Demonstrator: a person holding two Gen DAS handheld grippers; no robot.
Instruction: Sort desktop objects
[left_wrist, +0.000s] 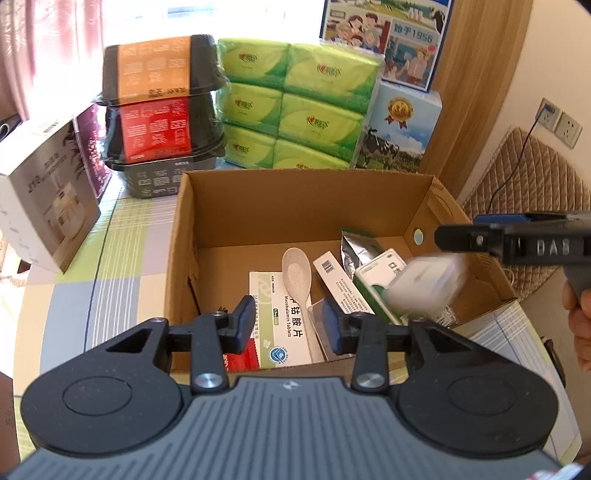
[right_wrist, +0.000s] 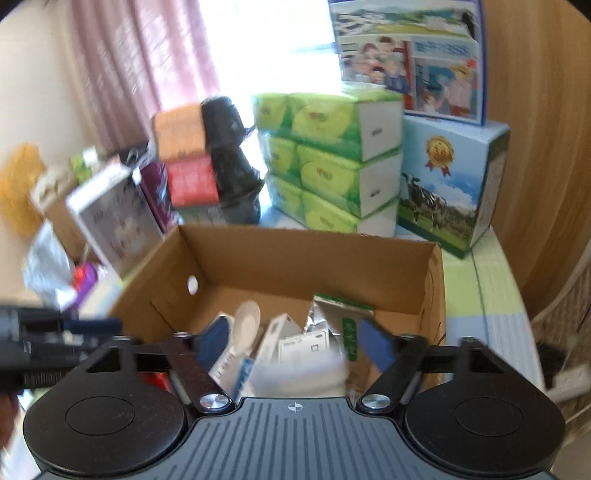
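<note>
An open cardboard box (left_wrist: 295, 206) stands on the checked tablecloth (left_wrist: 110, 258). In it lie a speckled spoon (left_wrist: 297, 273), a green-and-white tablet box (left_wrist: 280, 321), a long white box (left_wrist: 340, 280), a foil pouch (left_wrist: 356, 251) and a green-edged pack (left_wrist: 376, 284). My left gripper (left_wrist: 288, 325) hangs open over the box's near edge with nothing between its fingers. My right gripper (right_wrist: 295, 343) is open wide over the box. A blurred white plastic case (left_wrist: 424, 288) (right_wrist: 303, 376) sits in the air between and below its fingers, touching neither. The right gripper (left_wrist: 465, 232) reaches in from the right.
Behind the box stand stacked black bowls (left_wrist: 162, 110), green tissue packs (left_wrist: 295, 103) and milk cartons (left_wrist: 402, 125). A white carton (left_wrist: 40, 192) sits at the left. A quilted chair back (left_wrist: 524, 206) and a wooden panel lie to the right. A hand (left_wrist: 580, 317) holds the right gripper.
</note>
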